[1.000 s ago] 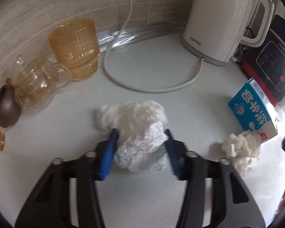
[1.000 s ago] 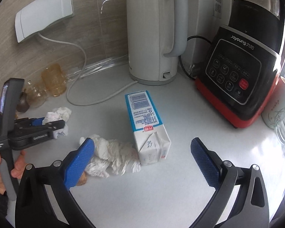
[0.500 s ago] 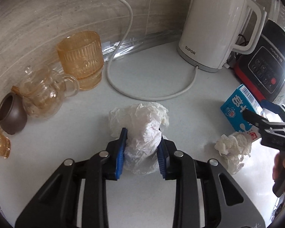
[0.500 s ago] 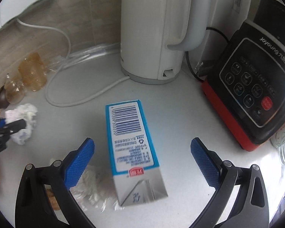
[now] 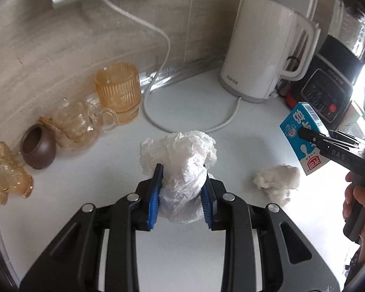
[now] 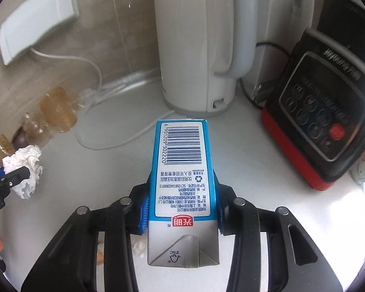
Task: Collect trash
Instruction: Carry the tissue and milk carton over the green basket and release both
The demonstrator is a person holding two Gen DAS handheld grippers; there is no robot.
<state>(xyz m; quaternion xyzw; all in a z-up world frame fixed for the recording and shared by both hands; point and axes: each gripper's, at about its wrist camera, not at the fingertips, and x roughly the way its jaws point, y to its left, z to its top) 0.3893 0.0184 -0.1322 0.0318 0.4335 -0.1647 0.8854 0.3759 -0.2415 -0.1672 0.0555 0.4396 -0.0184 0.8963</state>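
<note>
My left gripper (image 5: 181, 189) is shut on a crumpled white tissue wad (image 5: 182, 160) and holds it above the white counter (image 5: 85, 182). My right gripper (image 6: 182, 209) is shut on a blue and white milk carton (image 6: 182, 170), lifted off the counter; the carton also shows in the left wrist view (image 5: 301, 136), in the right gripper (image 5: 311, 138). A second crumpled tissue (image 5: 277, 180) lies on the counter to the right of the left gripper. The left gripper with its wad shows in the right wrist view (image 6: 22, 168).
A white electric kettle (image 5: 262, 48) with its cord (image 5: 158, 116) stands at the back. A black and red blender (image 6: 328, 112) stands at the right. An amber glass cup (image 5: 119, 90), a glass teapot (image 5: 82, 124) and a brown pot (image 5: 38, 148) line the left wall.
My left gripper closed on the tissue wad and lifted it. My right gripper moved in over the milk carton, closed on it and raised it off the counter.
</note>
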